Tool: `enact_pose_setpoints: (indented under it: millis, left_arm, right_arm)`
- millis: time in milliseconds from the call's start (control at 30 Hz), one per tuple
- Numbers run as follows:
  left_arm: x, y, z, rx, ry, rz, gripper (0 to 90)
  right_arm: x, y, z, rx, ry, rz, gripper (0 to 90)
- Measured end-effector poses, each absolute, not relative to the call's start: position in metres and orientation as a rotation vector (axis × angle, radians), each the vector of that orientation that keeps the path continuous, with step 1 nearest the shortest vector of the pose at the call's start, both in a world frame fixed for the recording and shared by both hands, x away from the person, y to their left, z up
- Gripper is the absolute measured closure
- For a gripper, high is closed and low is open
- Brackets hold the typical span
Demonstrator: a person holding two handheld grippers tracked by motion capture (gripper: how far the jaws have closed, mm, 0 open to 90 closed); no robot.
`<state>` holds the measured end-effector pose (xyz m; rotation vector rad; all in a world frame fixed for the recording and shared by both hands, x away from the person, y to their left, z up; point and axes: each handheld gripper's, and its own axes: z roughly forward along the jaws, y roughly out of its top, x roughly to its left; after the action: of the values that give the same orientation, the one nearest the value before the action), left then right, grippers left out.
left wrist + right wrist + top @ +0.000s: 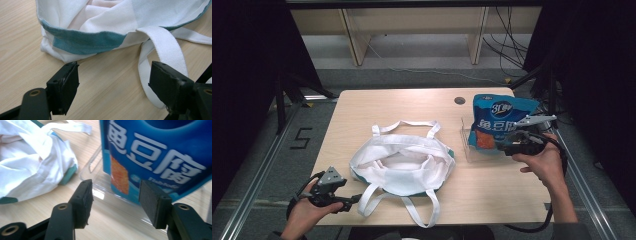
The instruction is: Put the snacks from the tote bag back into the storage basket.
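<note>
A white tote bag (402, 165) with teal trim lies open in the middle of the wooden table (362, 105). Its near strap (162, 45) loops on the wood just past my left gripper (113, 72), which is open with nothing between its jaws. In the high view the left gripper (354, 200) sits at the table's front left corner, pointing at the strap. A blue snack bag (497, 120) stands in a clear plastic holder (469, 145) at the right. My right gripper (115, 186) is open in front of the snack bag (155, 152), not touching it.
A dark round hole (459, 100) sits in the table top behind the snack bag. Metal rails run along both sides of the table. Cables trail from both grippers. Bare wood lies at the back left and front right.
</note>
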<state>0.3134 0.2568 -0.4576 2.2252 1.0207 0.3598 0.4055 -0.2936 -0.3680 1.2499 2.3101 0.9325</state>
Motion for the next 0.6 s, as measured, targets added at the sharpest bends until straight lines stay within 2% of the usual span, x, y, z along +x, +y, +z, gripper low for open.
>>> enact_pose_setpoints:
  millis: [600]
  left_arm:
    - [0.313,0.255,-0.458,2.211,1.032,0.367,23.0]
  right_arm:
    - [0.395,-0.259,-0.377,1.176,2.377,1.020,37.8]
